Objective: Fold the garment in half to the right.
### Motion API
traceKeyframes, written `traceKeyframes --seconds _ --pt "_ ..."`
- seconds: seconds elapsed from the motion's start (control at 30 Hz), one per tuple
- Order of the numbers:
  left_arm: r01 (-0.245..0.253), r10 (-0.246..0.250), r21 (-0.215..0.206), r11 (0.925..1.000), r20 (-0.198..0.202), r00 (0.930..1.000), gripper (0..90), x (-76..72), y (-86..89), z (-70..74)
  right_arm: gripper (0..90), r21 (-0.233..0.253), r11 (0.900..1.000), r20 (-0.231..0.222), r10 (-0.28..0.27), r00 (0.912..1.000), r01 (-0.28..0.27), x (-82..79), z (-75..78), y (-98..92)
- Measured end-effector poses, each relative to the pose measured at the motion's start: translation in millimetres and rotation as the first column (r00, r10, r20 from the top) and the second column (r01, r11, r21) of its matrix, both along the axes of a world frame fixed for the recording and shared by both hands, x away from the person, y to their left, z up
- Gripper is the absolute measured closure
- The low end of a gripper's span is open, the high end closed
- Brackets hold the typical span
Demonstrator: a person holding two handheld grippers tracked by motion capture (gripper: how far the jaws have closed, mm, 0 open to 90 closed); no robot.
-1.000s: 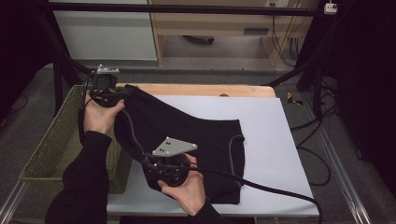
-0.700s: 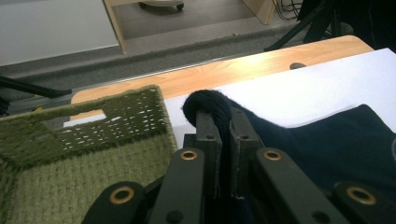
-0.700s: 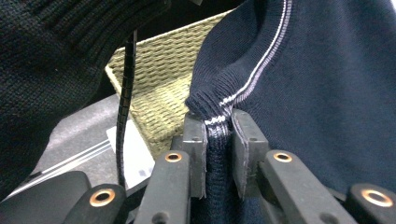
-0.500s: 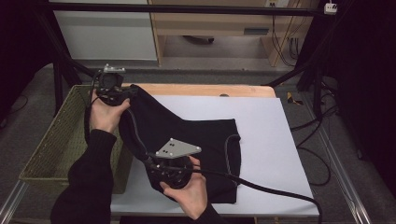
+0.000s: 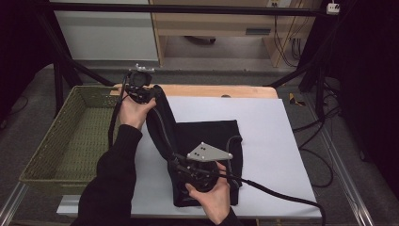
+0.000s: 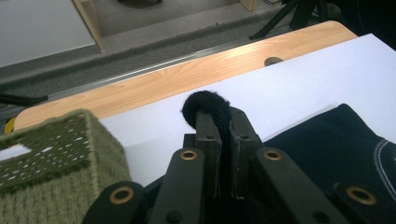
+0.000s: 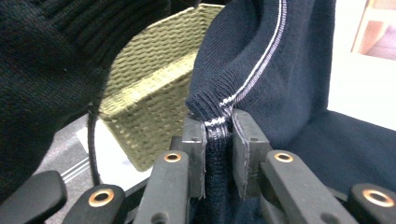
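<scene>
- Broadly, we take the white table sheet (image 5: pixel 263 127) as our landmark; it covers most of the table, with a strip of wooden edge (image 5: pixel 211 91) showing along its far side.
- Off the sheet's left edge we see the green woven basket (image 5: pixel 70 136), standing just beside it.
- On the sheet's near left part lies the dark navy sweater (image 5: pixel 207 136), partly flat on the sheet and partly lifted in a band toward the sheet's far left corner.
- Above that far left corner we hold the left gripper (image 5: pixel 149 94), its jaws pressed tight on a rolled fold of the sweater (image 6: pixel 206 106).
- Over the sheet's near edge we hold the right gripper (image 5: pixel 181 165), jaws clamped on the sweater's ribbed hem with white stripes (image 7: pixel 218 122).
</scene>
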State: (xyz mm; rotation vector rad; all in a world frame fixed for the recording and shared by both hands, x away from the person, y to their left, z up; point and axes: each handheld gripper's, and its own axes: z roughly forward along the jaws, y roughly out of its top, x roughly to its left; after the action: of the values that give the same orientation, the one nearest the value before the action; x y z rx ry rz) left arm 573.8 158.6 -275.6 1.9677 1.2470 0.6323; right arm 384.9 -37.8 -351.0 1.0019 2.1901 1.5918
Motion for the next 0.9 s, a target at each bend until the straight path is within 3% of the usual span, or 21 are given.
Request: traceKeyframes --seconds 0.5,0.9 --pt "0.053 -0.052 0.019 0.9984 -0.057 0.997 84.7 24.6 -58.7 -37.4 77.0 0.005 0.995 -0.024 -0.102 0.9945 0.103 -0.5 -28.8 -33.7" --pt "0.102 -0.099 0.024 0.9945 -0.106 0.9894 84.6 37.6 -110.0 -70.9 76.7 0.013 0.983 -0.076 -0.184 0.98 0.186 -5.4 -52.7 -61.9"
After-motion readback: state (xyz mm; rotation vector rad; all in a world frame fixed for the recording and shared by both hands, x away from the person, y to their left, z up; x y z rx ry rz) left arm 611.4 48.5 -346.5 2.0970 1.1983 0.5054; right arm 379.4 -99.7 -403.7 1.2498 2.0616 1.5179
